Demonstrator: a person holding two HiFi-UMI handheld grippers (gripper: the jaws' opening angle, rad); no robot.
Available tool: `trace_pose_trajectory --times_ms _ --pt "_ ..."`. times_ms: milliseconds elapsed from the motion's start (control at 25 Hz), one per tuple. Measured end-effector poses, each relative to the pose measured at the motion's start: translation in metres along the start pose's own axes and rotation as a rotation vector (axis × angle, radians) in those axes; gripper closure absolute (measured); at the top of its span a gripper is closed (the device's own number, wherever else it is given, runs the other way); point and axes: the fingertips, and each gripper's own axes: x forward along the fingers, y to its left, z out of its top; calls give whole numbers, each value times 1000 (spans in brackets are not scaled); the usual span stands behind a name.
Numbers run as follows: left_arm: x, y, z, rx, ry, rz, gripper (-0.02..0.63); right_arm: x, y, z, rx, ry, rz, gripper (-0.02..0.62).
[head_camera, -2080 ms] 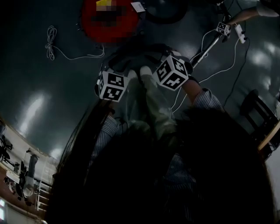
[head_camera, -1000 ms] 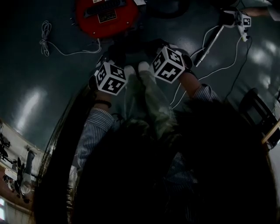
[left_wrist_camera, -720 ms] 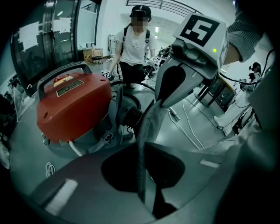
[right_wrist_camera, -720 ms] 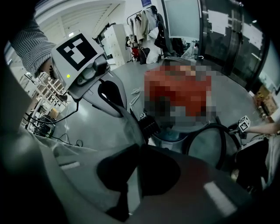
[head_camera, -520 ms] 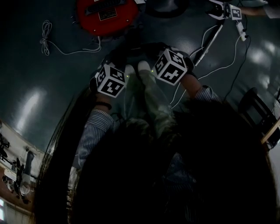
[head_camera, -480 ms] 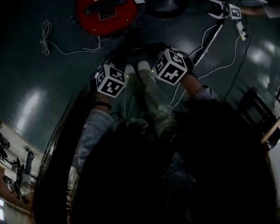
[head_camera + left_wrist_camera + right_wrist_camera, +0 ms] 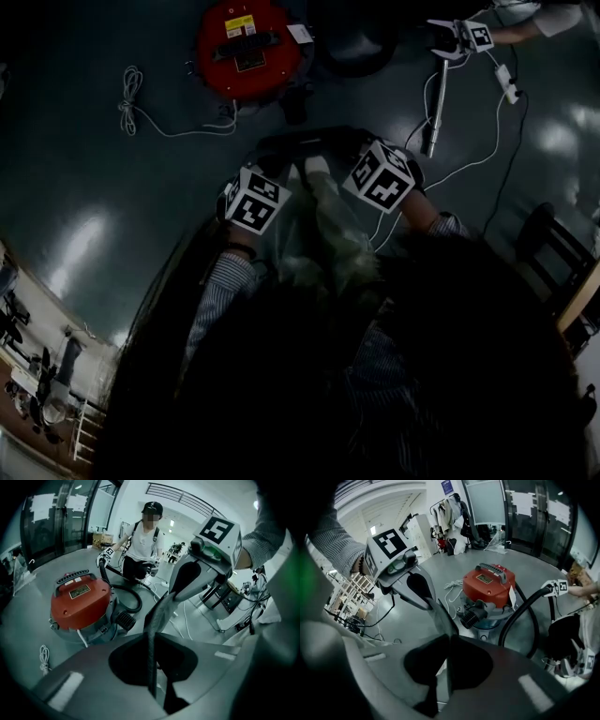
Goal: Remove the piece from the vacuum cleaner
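The red vacuum cleaner [image 7: 248,47] stands on the dark floor ahead of me, also seen as the red vacuum cleaner [image 7: 79,604] and the red vacuum cleaner [image 7: 487,590]. Its black hose [image 7: 529,616] curves off to another person's gripper [image 7: 464,36], which holds the metal wand [image 7: 435,108]. Between my grippers hangs a thin translucent sheet [image 7: 323,220], like a plastic bag. My left gripper [image 7: 151,667] is shut on one edge of it. My right gripper [image 7: 447,667] pinches the other edge. Their marker cubes [image 7: 255,200] sit close together above my legs.
Another person [image 7: 145,545] stands behind the vacuum. A coiled white cable [image 7: 129,89] lies left of the vacuum, and more cables [image 7: 487,141] run at right. A dark chair [image 7: 553,244] stands at the right edge. Glass doors [image 7: 56,522] lie beyond.
The vacuum sits lower and further right in the head view than before. Both grippers have shifted a little down and right, still holding the sheet. The wand now points straight down.
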Motion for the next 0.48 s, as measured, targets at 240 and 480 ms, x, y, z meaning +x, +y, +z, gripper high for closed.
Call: trace_pose_trajectory --times_ms 240,480 --pt "-78 -32 47 -144 -101 -44 577 -84 25 33 36 -69 6 572" --pt "-157 -59 97 -235 -191 -32 578 -175 48 76 59 -153 -46 572"
